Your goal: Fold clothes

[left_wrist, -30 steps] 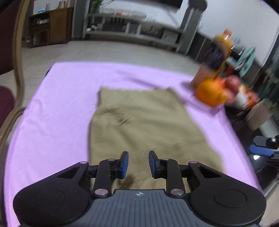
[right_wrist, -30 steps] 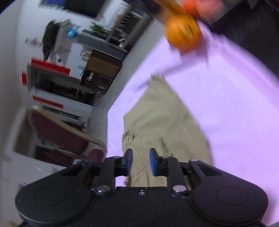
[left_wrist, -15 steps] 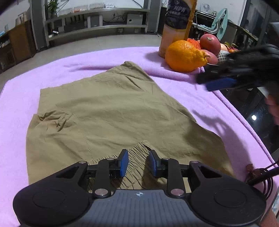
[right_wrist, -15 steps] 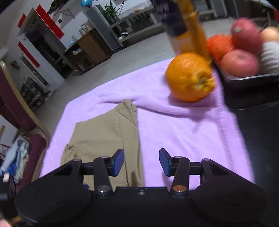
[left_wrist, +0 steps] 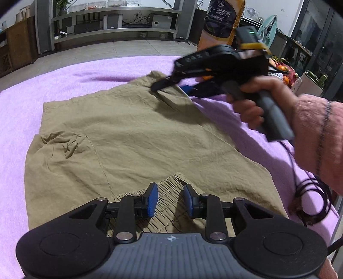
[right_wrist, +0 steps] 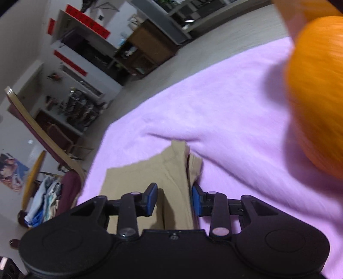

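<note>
Khaki shorts [left_wrist: 137, 137] lie flat on a purple cloth [left_wrist: 38, 77]. My left gripper [left_wrist: 170, 201] is open, its blue pads either side of the gathered waistband [left_wrist: 169, 186] at the near edge. My right gripper [right_wrist: 173, 199] is open and straddles the far hem corner of the shorts [right_wrist: 171, 167]. In the left wrist view the right gripper [left_wrist: 171, 87] reaches in from the right, low over that far corner.
A large orange [right_wrist: 317, 103] sits on the cloth close to the right gripper. A tall bottle [left_wrist: 223, 19] and fruit [left_wrist: 280, 66] stand at the far right. A dark cable [left_wrist: 310, 197] coils at the cloth's right edge. A chair [right_wrist: 42, 137] stands at left.
My right gripper has moved left and down from near the orange to the far corner of the shorts. My left gripper has stayed at the waistband and opened slightly wider.
</note>
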The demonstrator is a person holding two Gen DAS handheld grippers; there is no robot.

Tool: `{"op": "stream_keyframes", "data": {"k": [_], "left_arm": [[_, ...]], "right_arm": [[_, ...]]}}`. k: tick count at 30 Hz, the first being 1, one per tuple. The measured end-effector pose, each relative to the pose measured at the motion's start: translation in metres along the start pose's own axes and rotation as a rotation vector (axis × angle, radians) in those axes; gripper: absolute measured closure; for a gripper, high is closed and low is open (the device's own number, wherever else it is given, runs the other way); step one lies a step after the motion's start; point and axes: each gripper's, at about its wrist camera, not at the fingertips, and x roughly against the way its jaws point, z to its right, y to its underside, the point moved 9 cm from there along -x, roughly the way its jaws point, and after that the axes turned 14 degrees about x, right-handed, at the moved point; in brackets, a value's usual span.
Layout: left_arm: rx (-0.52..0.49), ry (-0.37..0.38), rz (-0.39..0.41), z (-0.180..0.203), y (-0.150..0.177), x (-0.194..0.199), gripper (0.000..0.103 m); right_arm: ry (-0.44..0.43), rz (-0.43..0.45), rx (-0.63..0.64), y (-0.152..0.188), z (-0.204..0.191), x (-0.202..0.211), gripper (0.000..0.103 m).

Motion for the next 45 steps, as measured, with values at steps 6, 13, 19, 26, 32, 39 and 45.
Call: {"op": "stream_keyframes", "data": {"k": [6,13,19,26,32,39,45], "left_arm": [[-0.009,0.002,-0.009,0.002,0.000,-0.001,0.076],[0.031,-0.009,0.004,0.002,0.000,0.008,0.076],[0.064,-0.040,0.041,0.011,0.024,0.073,0.078],[0.054,-0.089,0.086,0.005,0.094,0.165,0.078],[0.136,-0.083,0.015,-0.018,0.158,0.186,0.078],[0.199,-0.066,0.137,-0.030,0.161,0.209,0.069],[0.422,-0.072,0.173,-0.072,0.141,0.224,0.061]], "right_arm": [[0.042,0.030,0.006,-0.011,-0.002,-0.015,0.091],[0.155,0.087,0.301,-0.020,-0.081,0.043,0.096],[0.212,0.143,0.540,0.003,-0.170,0.121,0.096],[0.240,0.056,0.697,0.085,-0.220,0.153,0.096],[0.311,-0.260,0.838,0.198,-0.209,0.148,0.086],[0.371,-0.095,0.554,0.217,-0.213,0.213,0.070],[0.265,0.173,0.047,0.216,-0.198,0.226,0.057]]}}
